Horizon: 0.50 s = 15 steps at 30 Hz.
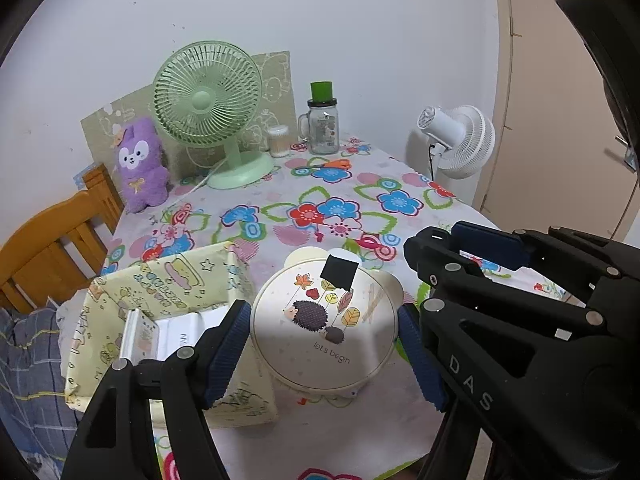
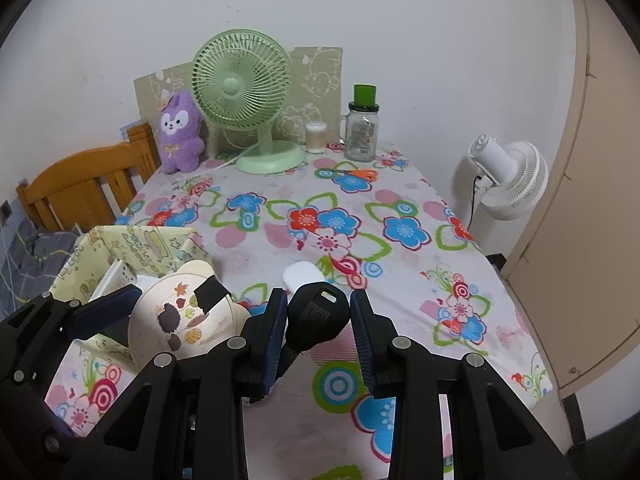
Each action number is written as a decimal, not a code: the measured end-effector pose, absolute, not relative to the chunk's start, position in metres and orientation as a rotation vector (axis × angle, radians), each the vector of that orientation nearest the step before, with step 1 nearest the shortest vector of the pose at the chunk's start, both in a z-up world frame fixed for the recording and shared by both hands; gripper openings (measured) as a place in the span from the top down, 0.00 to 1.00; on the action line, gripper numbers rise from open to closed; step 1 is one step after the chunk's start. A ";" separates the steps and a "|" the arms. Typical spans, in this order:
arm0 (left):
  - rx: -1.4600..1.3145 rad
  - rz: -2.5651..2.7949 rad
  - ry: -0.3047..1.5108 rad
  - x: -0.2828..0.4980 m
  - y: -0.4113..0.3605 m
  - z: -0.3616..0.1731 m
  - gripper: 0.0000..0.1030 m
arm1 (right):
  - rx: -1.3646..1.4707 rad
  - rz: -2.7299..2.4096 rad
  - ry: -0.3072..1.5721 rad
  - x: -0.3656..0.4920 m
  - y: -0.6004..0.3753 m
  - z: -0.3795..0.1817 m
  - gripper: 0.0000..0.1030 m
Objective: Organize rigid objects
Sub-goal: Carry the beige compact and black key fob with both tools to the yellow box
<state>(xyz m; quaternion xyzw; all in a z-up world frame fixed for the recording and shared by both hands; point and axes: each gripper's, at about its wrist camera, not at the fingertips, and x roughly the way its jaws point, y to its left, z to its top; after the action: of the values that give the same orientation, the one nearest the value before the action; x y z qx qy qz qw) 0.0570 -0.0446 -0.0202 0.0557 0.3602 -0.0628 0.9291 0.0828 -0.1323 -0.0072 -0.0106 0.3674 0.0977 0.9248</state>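
Observation:
My left gripper (image 1: 324, 332) is shut on a round cream case with a hedgehog picture and "let's begin" (image 1: 326, 322), held beside a yellow patterned fabric box (image 1: 168, 280). The same case (image 2: 180, 316) and box (image 2: 140, 240) show at the lower left of the right wrist view. The box holds a silver-edged item and white items (image 1: 176, 330). My right gripper (image 2: 320, 326) stands open above the floral tablecloth; the black tip of the left gripper's finger (image 2: 318, 316) lies between its pads. A white oval object (image 2: 304, 274) lies on the cloth just beyond.
At the table's back stand a green fan (image 2: 244, 96), a purple plush (image 2: 180, 132), a cotton-swab jar (image 2: 316, 138), a glass mug jar with a green lid (image 2: 362, 128) and orange scissors (image 2: 356, 172). A wooden chair (image 2: 80, 188) is at left, a white fan (image 2: 508, 176) at right.

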 end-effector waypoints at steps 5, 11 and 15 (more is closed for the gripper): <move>0.108 -0.126 0.738 0.057 -0.036 -0.018 0.26 | -0.025 0.210 0.750 0.083 -0.123 -0.004 0.66; 0.106 -0.105 0.733 0.059 -0.025 -0.018 0.26 | -0.029 0.220 0.749 0.085 -0.113 -0.003 0.66; 0.104 -0.096 0.733 0.061 -0.018 -0.019 0.26 | -0.037 0.227 0.752 0.087 -0.104 -0.003 0.66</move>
<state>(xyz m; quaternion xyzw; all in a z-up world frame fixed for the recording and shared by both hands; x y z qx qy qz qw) 0.0607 -0.0183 -0.0188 0.0506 0.3582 -0.0471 0.9311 0.0870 -0.1040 -0.0033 -0.0183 0.3663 0.1107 0.9237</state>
